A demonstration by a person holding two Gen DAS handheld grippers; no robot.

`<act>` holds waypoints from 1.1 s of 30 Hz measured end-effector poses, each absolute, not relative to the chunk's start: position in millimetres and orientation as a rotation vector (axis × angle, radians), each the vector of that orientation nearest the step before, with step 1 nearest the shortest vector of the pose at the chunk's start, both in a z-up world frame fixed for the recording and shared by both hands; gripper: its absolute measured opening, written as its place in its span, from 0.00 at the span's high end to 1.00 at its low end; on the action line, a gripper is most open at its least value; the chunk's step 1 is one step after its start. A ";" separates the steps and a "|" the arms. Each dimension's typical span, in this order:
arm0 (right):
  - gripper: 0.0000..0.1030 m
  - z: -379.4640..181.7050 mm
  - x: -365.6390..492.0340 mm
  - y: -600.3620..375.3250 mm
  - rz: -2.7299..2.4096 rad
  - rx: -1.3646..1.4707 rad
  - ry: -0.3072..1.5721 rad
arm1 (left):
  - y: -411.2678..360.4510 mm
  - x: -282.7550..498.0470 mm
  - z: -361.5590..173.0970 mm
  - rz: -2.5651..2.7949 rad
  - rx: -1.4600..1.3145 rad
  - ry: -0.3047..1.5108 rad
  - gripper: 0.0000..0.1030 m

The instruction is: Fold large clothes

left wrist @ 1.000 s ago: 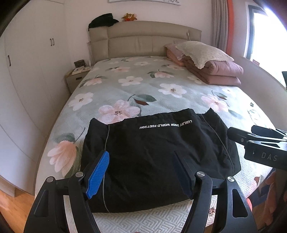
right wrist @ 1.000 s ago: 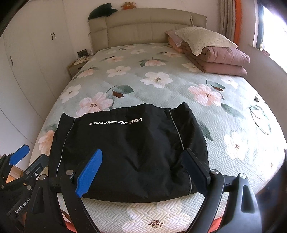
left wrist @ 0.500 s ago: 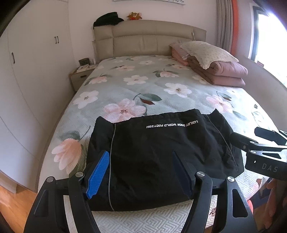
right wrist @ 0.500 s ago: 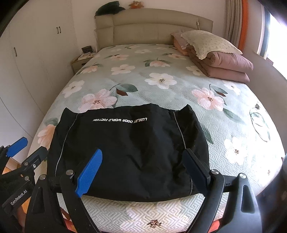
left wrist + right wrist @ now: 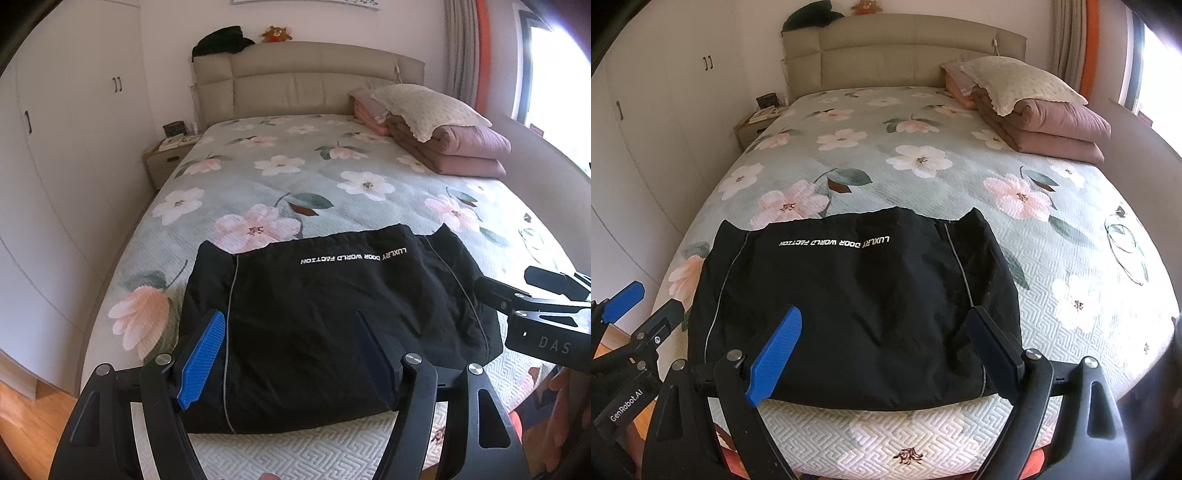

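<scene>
A black garment (image 5: 332, 325) lies folded into a neat rectangle at the near end of the bed, white lettering along its far edge; it also shows in the right wrist view (image 5: 857, 310). My left gripper (image 5: 291, 332) is open and empty, held above the garment's near edge. My right gripper (image 5: 884, 328) is open and empty, also above the near edge. The right gripper shows at the right of the left wrist view (image 5: 517, 291), and the left gripper at the left of the right wrist view (image 5: 646, 306).
The bed (image 5: 295, 177) has a floral cover. A pillow on folded pink quilts (image 5: 450, 136) lies at its far right. A nightstand (image 5: 170, 155) and white wardrobes (image 5: 66, 147) stand on the left. Headboard (image 5: 306, 81) at the back.
Both grippers have pulled back and shifted slightly left, so the bed looks a bit farther. The garment has not moved. Both grippers stay open.
</scene>
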State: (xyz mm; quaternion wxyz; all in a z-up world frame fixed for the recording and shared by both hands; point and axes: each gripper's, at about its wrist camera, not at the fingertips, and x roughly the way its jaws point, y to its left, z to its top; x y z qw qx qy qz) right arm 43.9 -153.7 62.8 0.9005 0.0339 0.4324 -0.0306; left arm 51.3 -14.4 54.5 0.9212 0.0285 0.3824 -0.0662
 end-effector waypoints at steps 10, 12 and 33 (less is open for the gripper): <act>0.10 60.4 42.0 -154.4 -0.062 0.080 0.904 | -13.3 48.5 54.3 -0.134 0.071 0.779 0.29; 0.10 60.0 41.8 -154.8 -0.062 0.080 0.904 | -12.8 47.9 54.5 -0.136 0.074 0.779 0.29; 0.10 51.5 41.0 -154.9 -0.068 0.100 0.920 | -2.2 56.6 46.3 -0.118 0.057 0.824 0.29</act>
